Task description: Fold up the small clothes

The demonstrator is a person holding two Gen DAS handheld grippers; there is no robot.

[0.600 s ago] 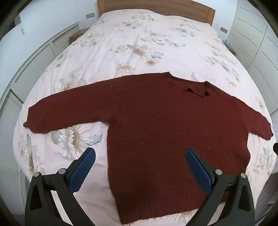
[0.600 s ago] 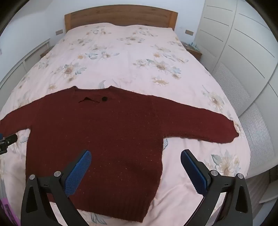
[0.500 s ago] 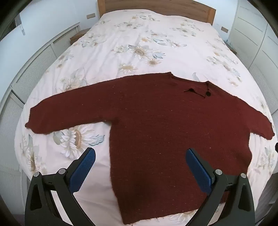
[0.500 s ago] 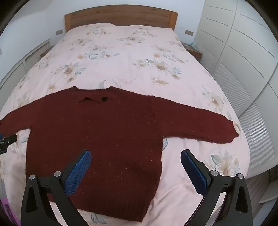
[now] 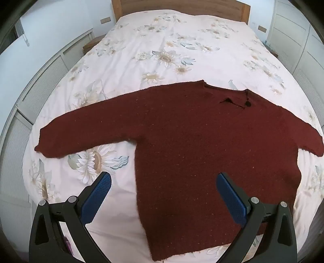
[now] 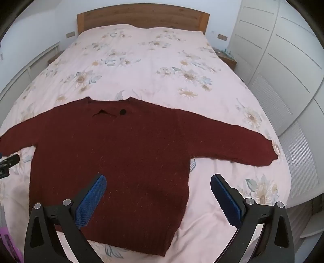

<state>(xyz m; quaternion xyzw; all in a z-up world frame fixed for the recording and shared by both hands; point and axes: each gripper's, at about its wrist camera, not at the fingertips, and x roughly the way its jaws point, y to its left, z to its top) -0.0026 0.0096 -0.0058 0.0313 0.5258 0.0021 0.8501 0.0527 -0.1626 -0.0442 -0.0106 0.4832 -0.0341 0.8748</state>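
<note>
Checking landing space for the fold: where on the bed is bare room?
Bare bedspread runs from the sweater collar up to the headboard, and lies under each outstretched sleeve beside the body. The spread sweater takes up the near end almost edge to edge.

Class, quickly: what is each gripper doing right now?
Left gripper: open, holding nothing, above the sweater.
Right gripper: open, holding nothing.

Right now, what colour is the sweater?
Dark red, with tiny pale flecks. The sweater shows best in the left wrist view.
</note>
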